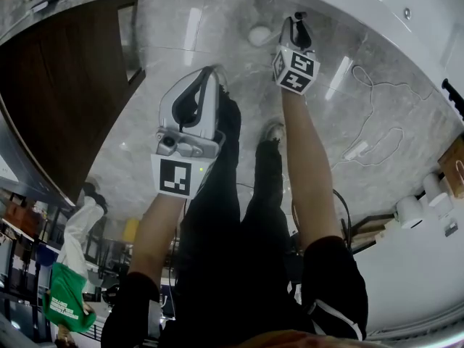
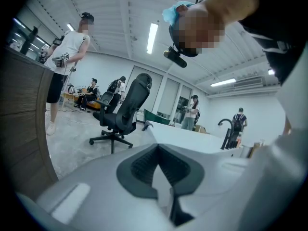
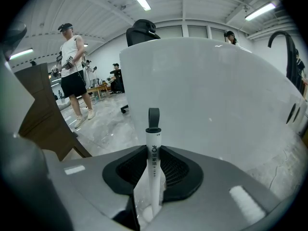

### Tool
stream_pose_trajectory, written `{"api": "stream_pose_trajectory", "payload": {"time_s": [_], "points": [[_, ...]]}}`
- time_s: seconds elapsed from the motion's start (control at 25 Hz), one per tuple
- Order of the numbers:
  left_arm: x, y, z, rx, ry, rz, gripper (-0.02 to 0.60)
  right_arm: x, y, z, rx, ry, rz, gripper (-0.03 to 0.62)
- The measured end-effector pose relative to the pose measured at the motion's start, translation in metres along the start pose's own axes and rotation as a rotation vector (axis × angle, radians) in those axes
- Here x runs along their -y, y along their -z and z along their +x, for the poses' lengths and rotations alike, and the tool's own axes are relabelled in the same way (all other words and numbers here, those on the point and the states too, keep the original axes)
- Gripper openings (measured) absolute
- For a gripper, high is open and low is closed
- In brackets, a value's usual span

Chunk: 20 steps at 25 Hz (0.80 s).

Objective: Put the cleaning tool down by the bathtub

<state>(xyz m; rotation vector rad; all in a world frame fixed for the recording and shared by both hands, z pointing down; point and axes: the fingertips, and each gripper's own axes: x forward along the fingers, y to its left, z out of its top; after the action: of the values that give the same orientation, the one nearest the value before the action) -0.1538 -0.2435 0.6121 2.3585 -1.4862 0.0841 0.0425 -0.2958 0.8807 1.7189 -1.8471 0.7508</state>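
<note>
Right gripper (image 1: 298, 33): its jaws are pinched on the slim white handle of the cleaning tool (image 3: 153, 146). We see the handle rising between the two ribbed pads. Its long axis runs along the jaws, and its dark hanging loop (image 3: 153, 117) leads past the tips. The working end lies behind the pads, and we cannot make it out.

Straight ahead of the loop stands the white outer wall of the bathtub (image 3: 216, 100), near but apart from the tool. In the head view the marble floor (image 1: 217, 20) at the tub's foot lies just beyond the gripper.

We judge that the set-down calls for a short move forward and down along the handle's own axis.

Left gripper (image 2: 161, 177): its jaws stand slightly apart with nothing between them. It is held farther back from the tub, so the right hand is the nearer one.
</note>
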Motion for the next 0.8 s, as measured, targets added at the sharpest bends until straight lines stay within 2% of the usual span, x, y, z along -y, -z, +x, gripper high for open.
{"api": "stream_pose_trajectory", "payload": {"time_s": [0.8], "points": [[-0.028, 0.008, 0.008, -0.018, -0.009, -0.019, 0.008, 0.003, -0.009, 0.035, -0.020, 0.021, 0.008, 0.089]]}}
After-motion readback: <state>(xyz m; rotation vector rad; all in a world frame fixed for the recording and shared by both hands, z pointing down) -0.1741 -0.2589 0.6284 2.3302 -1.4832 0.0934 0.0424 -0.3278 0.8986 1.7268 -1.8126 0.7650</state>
